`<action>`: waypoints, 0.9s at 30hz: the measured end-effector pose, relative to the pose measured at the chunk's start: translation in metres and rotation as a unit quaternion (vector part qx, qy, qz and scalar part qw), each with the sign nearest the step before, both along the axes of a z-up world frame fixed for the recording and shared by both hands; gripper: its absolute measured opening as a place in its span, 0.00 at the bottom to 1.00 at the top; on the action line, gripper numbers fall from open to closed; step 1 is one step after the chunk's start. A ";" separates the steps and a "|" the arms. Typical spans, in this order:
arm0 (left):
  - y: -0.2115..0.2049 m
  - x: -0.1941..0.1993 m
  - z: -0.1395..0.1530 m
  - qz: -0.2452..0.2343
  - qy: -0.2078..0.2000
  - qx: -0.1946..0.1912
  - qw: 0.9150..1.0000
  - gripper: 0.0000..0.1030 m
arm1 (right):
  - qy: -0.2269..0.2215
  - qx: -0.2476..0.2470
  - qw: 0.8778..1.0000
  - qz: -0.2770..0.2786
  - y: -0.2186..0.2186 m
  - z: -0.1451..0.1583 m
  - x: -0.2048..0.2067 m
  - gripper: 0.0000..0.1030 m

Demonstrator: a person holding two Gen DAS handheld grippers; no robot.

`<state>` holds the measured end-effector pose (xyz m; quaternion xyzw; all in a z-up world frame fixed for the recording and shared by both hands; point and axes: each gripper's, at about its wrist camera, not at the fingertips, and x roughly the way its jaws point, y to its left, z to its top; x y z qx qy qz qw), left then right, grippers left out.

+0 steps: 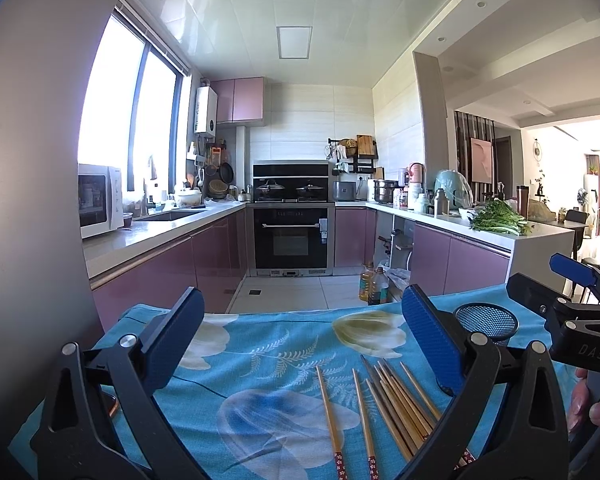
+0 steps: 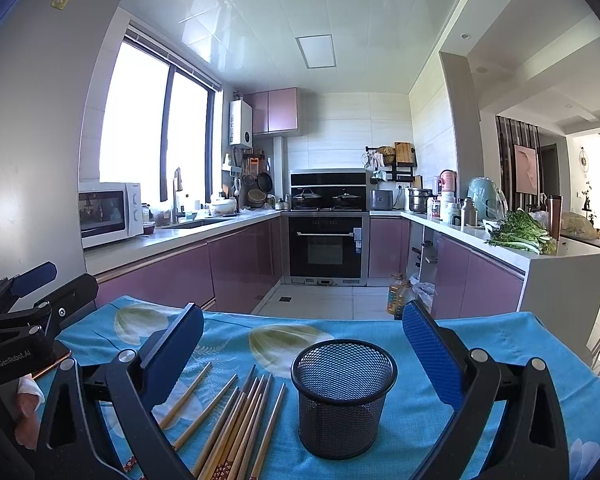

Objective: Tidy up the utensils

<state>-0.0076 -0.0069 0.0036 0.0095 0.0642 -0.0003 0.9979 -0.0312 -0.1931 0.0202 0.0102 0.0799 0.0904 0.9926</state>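
microwave [image 2: 110, 213] on left counter | oven [image 2: 326, 246] centre | greens [image 2: 522, 234] right counter | floral tablecloth [image 2: 480, 420]

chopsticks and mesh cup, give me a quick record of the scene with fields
surface: blue floral cloth
chopsticks: loose bunch lying flat on the cloth, none in the cup
mesh cup: black, upright, looks empty, to the right of the chopsticks
left tongs: open, holding nothing, above the chopsticks
right tongs: open, holding nothing, with the cup between its fingers
progress: sorting not yet begun
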 end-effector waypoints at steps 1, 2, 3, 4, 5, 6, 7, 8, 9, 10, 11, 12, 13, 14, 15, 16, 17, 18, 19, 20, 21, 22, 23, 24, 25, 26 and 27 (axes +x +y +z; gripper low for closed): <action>0.000 0.000 0.000 0.000 0.000 0.000 1.000 0.94 | 0.000 0.000 1.000 0.000 0.000 0.000 0.000 0.94; 0.000 0.000 0.000 0.000 0.000 0.000 1.000 0.94 | 0.001 -0.001 1.000 0.000 0.001 0.000 0.000 0.94; 0.000 0.000 0.000 0.000 -0.001 0.000 1.000 0.94 | 0.000 0.000 1.000 0.000 0.000 0.000 0.000 0.94; 0.000 0.000 0.000 0.000 -0.001 0.000 1.000 0.94 | 0.000 0.000 1.000 0.000 0.000 -0.001 0.000 0.94; 0.000 0.000 0.000 0.000 0.000 0.000 1.000 0.94 | 0.001 0.000 1.000 0.001 0.000 0.000 0.000 0.94; 0.000 0.000 0.000 0.001 -0.001 0.000 1.000 0.94 | 0.001 0.000 1.000 0.001 0.001 0.001 0.000 0.94; 0.000 0.000 0.000 0.000 -0.001 0.000 1.000 0.94 | 0.000 0.000 1.000 0.001 0.000 0.000 0.000 0.94; 0.000 0.000 0.000 0.000 -0.001 0.000 1.000 0.94 | 0.000 0.000 1.000 0.002 0.001 0.001 0.001 0.94; 0.000 0.000 0.000 0.000 -0.001 0.000 1.000 0.94 | 0.000 0.000 1.000 0.002 0.001 0.001 0.001 0.94; -0.001 0.000 0.000 0.001 -0.001 0.000 1.000 0.94 | 0.000 0.000 1.000 0.002 0.001 0.001 0.001 0.94; 0.000 0.000 0.000 0.000 -0.001 -0.001 1.000 0.94 | 0.000 0.000 1.000 0.002 0.002 0.002 0.001 0.94; -0.001 0.000 0.000 0.000 0.000 0.000 1.000 0.94 | 0.000 0.001 1.000 0.002 0.001 0.001 0.001 0.94; 0.000 0.000 -0.001 0.000 -0.001 0.001 1.000 0.94 | 0.000 0.001 1.000 0.002 0.001 0.001 0.001 0.94; 0.000 -0.001 0.000 0.000 -0.001 0.000 1.000 0.94 | 0.001 0.001 1.000 0.002 0.002 0.002 0.002 0.94; -0.001 -0.001 0.000 0.001 -0.001 0.000 1.000 0.94 | 0.000 0.001 1.000 0.002 0.001 0.000 0.001 0.94; -0.001 -0.001 0.000 0.001 -0.001 0.001 1.000 0.94 | 0.000 0.001 1.000 0.002 0.001 0.000 0.001 0.94; -0.001 -0.001 0.000 0.001 -0.001 0.001 1.000 0.94 | 0.000 0.001 1.000 0.002 0.001 0.000 0.001 0.94; -0.001 -0.001 0.000 0.001 -0.001 0.000 1.000 0.94 | 0.000 0.001 1.000 0.002 0.001 0.000 0.001 0.94; -0.001 -0.001 0.001 0.001 -0.001 0.000 1.000 0.94 | 0.000 0.001 1.000 0.002 0.001 0.000 0.001 0.94; -0.001 -0.001 0.001 0.001 -0.001 0.000 1.000 0.94 | -0.001 0.001 1.000 0.002 0.001 0.000 0.001 0.94; -0.001 -0.001 0.001 0.002 -0.001 0.000 1.000 0.94 | 0.000 0.001 1.000 0.002 0.000 0.000 0.001 0.94; -0.001 -0.001 0.001 0.002 -0.001 0.000 1.000 0.94 | 0.000 0.001 1.000 0.002 0.000 -0.001 0.000 0.94; -0.001 -0.001 0.001 0.002 -0.001 0.000 1.000 0.94 | -0.001 0.002 1.000 0.002 0.000 -0.001 0.001 0.94; -0.001 -0.001 0.001 0.002 -0.001 0.000 1.000 0.94 | 0.000 0.002 1.000 0.002 0.000 -0.001 0.001 0.94; -0.001 -0.001 0.001 0.001 -0.001 0.000 1.000 0.94 | 0.000 0.002 1.000 0.002 0.000 0.000 0.001 0.94; -0.001 -0.001 0.001 0.001 -0.001 0.001 1.000 0.94 | -0.001 0.002 1.000 0.002 0.000 -0.001 0.000 0.94; -0.001 -0.001 0.001 0.002 -0.001 0.000 1.000 0.94 | -0.001 0.002 1.000 0.002 0.000 0.000 0.001 0.94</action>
